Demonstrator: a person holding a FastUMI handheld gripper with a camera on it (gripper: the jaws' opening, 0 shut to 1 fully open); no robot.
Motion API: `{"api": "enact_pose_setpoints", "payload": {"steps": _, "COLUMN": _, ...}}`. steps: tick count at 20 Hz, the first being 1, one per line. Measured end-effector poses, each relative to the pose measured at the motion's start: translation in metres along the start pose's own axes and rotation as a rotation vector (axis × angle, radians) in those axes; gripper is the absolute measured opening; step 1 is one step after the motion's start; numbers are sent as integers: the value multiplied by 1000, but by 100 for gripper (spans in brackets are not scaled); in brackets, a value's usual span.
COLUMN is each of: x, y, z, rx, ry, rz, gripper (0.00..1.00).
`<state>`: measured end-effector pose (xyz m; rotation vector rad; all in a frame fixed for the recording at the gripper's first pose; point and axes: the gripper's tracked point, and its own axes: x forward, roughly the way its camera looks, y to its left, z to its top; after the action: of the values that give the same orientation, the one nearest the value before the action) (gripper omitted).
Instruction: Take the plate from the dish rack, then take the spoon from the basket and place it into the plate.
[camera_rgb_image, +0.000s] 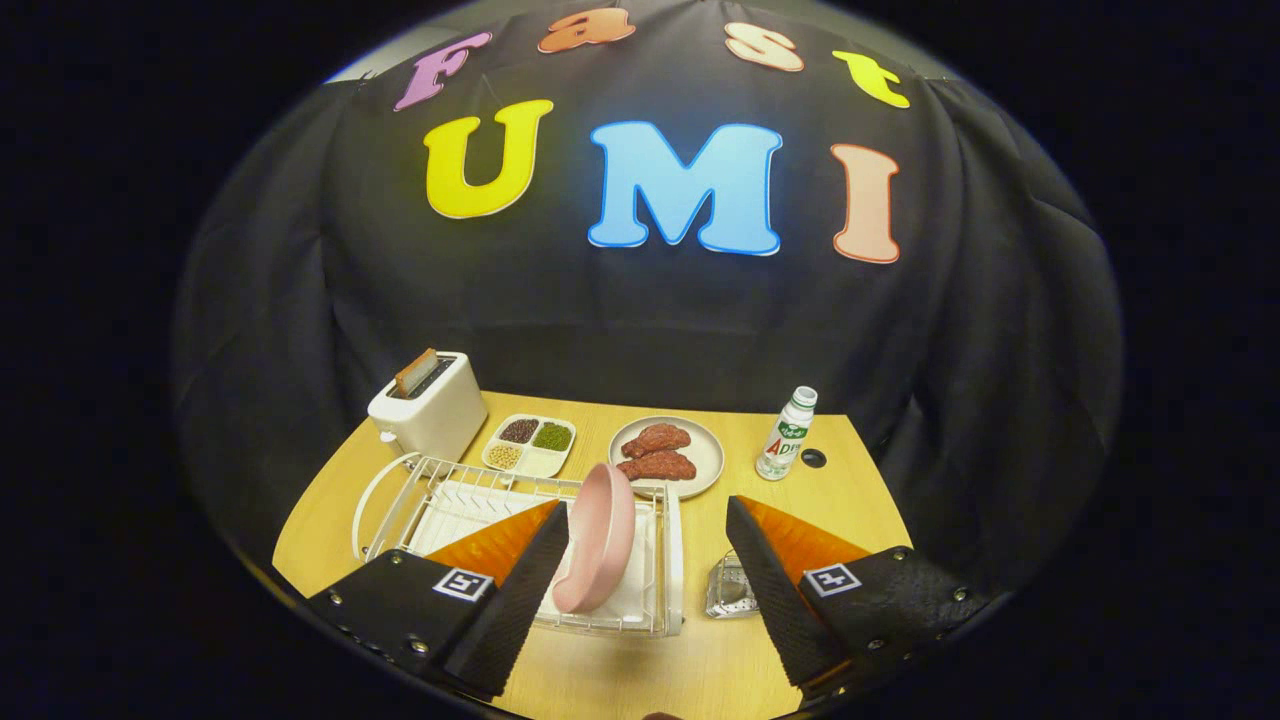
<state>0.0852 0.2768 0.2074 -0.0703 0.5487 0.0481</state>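
Note:
A pink plate (598, 538) stands on edge in the white wire dish rack (440, 505) on the wooden table. My gripper (648, 518) hovers above the table's near side with its fingers wide apart. The plate sits just inside the left finger (520, 585), not pressed by either finger. A small metal mesh basket (728, 590) lies on the table right of the rack, partly hidden behind the right finger (775, 590); I cannot make out the spoon in it.
Beyond the rack stand a white toaster (428, 405) with toast, a divided tray of beans (530, 445), a grey plate with meat pieces (666, 455) and a small bottle (786, 435). A dark hole (813, 458) marks the tabletop by the bottle.

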Motion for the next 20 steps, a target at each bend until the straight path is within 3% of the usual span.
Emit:
{"api": "enact_pose_setpoints", "payload": {"steps": 10, "x": 70, "y": 21, "z": -28, "rx": 11, "ry": 287, "rz": -87, "gripper": 94}}
{"api": "enact_pose_setpoints", "payload": {"steps": 15, "x": 88, "y": 15, "z": -36, "rx": -21, "ry": 351, "rz": -182, "gripper": 92}}
{"api": "enact_pose_setpoints", "payload": {"steps": 19, "x": 101, "y": 8, "z": -43, "rx": -54, "ry": 380, "rz": -281, "gripper": 68}}
{"api": "enact_pose_setpoints", "payload": {"steps": 20, "x": 104, "y": 7, "z": -48, "rx": -71, "ry": 394, "rz": -310, "gripper": 54}}
